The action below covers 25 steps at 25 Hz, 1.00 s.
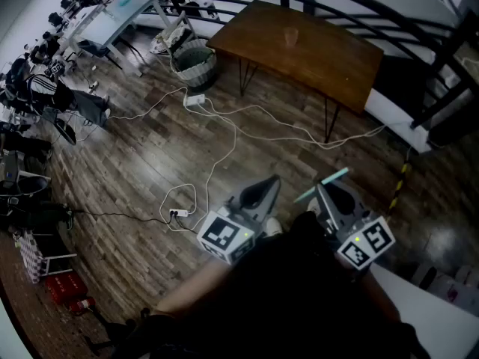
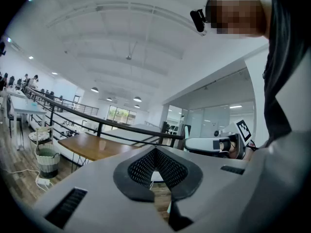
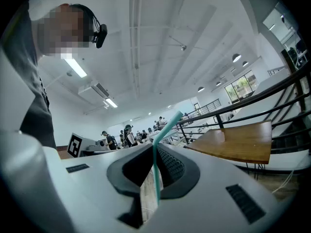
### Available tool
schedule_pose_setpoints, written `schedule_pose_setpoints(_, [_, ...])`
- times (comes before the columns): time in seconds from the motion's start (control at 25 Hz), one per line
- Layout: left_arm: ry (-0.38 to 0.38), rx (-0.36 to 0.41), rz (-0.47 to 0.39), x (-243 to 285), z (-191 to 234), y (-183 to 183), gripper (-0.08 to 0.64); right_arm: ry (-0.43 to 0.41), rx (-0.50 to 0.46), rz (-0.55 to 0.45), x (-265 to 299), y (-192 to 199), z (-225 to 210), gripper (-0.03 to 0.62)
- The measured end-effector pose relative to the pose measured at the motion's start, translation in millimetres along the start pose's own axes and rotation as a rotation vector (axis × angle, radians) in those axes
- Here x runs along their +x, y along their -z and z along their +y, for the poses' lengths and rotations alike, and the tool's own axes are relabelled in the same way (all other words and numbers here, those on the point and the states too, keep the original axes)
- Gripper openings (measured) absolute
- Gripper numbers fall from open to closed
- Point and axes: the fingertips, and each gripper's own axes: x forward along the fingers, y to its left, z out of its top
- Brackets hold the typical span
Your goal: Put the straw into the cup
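Note:
A clear cup (image 1: pixel 291 36) stands on the brown wooden table (image 1: pixel 314 58) across the room, by the railing. The left gripper view shows the cup (image 2: pixel 101 143) faintly on that table (image 2: pixel 85 147). My right gripper (image 1: pixel 323 189) is shut on a teal straw (image 1: pixel 322 185), held low in front of me and far from the table. In the right gripper view the straw (image 3: pixel 156 178) runs up between the jaws (image 3: pixel 154 149) and bends right past the tips. My left gripper (image 1: pixel 271 184) sits beside it, jaws together (image 2: pixel 155 152), nothing between them.
A wicker basket (image 1: pixel 196 62) stands by the table's left end. White cables and a power strip (image 1: pixel 178 213) trail over the wood floor between me and the table. A black railing (image 1: pixel 359 6) runs behind the table. Desks with equipment (image 1: pixel 45 88) line the left side.

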Motion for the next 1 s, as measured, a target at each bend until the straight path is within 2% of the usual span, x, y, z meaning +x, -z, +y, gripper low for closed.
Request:
schedule_pose_setpoints(0.48, [-0.017,-0.019,0.008,36,3,-3,0.011,-0.022,0.005,0.002,0,-14,-32,0.034])
schedule_pose_setpoints(0.84, [-0.017,-0.009,0.01,116,1,-16,0.011,-0.049,0.012,-0.019,0,-48,-105,0.034])
schedule_pose_setpoints(1.0, [-0.015,0.018,-0.013,161,-2,-31,0.011,-0.079,0.002,-0.029,2,-73,-143,0.034])
